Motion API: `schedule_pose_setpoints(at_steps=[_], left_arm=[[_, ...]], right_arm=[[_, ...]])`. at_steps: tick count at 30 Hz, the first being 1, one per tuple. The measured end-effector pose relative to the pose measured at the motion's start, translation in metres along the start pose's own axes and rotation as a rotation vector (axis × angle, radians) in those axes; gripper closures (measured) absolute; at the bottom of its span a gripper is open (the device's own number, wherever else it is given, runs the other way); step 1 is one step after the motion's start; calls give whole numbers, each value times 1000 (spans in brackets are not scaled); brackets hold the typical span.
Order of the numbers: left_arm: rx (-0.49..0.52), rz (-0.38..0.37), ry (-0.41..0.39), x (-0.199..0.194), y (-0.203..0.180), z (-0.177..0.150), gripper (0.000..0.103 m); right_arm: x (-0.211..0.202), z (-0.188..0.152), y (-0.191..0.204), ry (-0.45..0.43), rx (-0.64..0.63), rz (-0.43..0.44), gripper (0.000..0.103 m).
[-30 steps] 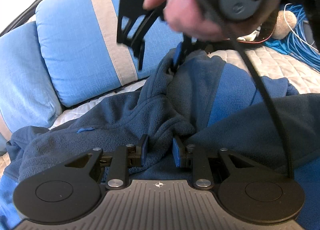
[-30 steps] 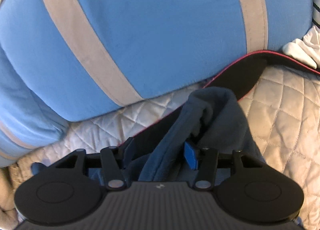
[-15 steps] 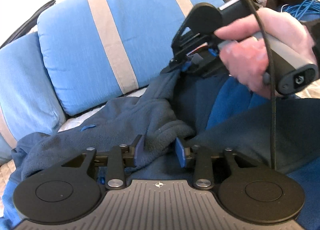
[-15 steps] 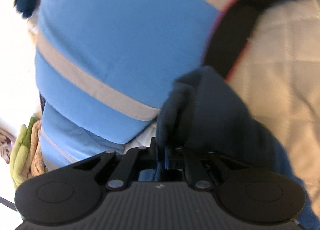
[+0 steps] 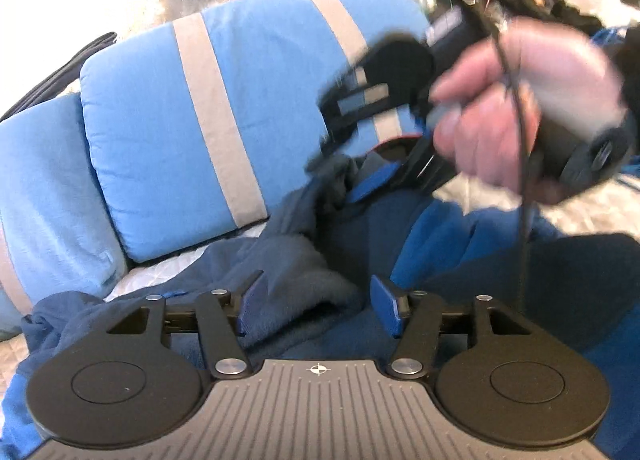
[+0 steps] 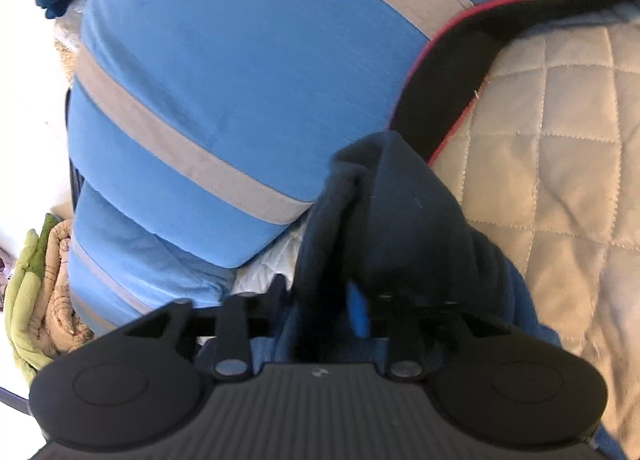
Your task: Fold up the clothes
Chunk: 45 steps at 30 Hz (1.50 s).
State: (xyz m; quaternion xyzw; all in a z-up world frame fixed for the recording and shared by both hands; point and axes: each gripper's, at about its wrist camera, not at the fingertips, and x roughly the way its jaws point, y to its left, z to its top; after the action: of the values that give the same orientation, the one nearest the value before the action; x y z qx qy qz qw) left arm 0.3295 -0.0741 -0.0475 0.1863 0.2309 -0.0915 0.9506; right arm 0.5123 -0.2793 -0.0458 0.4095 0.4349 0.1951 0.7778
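Observation:
A dark blue fleece jacket [image 5: 288, 260] with brighter blue panels lies crumpled on a quilted bed cover. My left gripper [image 5: 318, 308] is open wide, low over the jacket, with a thick fold of fleece lying between its blue pads. Further back a hand [image 5: 520, 108] holds my right gripper [image 5: 352, 180], blurred, at a raised bunch of the jacket. In the right wrist view the right gripper [image 6: 320, 300] has its jaws partly apart, and a peak of fleece [image 6: 400, 220] stands between them, draped over the right finger.
A light blue pillow [image 5: 260, 100] with grey stripes stands right behind the jacket, with a second one [image 5: 40, 188] to its left. A black strap with red edging [image 6: 452, 72] crosses the beige quilt [image 6: 560, 140]. Green and tan cloth [image 6: 36, 292] sits far left.
My left gripper's jaws have spread wider around the fold. The right gripper, shut tight on the fleece half a second ago, has parted its jaws and shifted right and up.

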Motion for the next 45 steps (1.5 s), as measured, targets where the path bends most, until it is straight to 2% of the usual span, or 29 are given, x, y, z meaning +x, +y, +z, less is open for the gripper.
schedule_pose_setpoints(at_steps=[2, 6, 11, 14, 20, 23, 25, 27, 29, 33, 36, 39, 40, 45], left_arm=[[-7, 0, 31, 5, 1, -2, 48], [-41, -33, 67, 14, 6, -7, 48], [-67, -63, 80, 15, 11, -8, 48], [-73, -81, 86, 20, 16, -8, 48], [-61, -105, 107, 16, 19, -7, 48], [-49, -125, 109, 11, 24, -8, 48], [-54, -129, 112, 7, 29, -9, 48], [-82, -115, 103, 4, 37, -9, 48], [-142, -94, 81, -1, 47, -8, 48], [-282, -46, -7, -15, 68, -3, 48], [-326, 8, -77, -28, 80, 0, 47], [-400, 101, -133, -40, 102, -1, 47], [-437, 120, -134, -42, 113, -2, 45], [-683, 127, 6, -28, 187, -19, 43]], right_arm=[[-4, -4, 17, 11, -37, -52, 30], [2, -14, 58, 62, -142, -194, 29], [22, -23, 99, 121, -217, -326, 30], [32, -28, 106, 136, -252, -370, 29], [51, -27, 105, 158, -197, -357, 31], [63, -29, 102, 155, -178, -363, 48], [68, -29, 97, 146, -159, -360, 56], [70, -29, 91, 132, -138, -358, 79], [67, -29, 83, 110, -119, -350, 93], [55, -30, 65, 73, -89, -252, 95], [41, -28, 41, 52, -23, -73, 95], [29, -25, 9, 29, 44, 185, 96], [27, -25, -2, 22, 65, 263, 96], [37, -36, -45, 14, 143, 348, 96]])
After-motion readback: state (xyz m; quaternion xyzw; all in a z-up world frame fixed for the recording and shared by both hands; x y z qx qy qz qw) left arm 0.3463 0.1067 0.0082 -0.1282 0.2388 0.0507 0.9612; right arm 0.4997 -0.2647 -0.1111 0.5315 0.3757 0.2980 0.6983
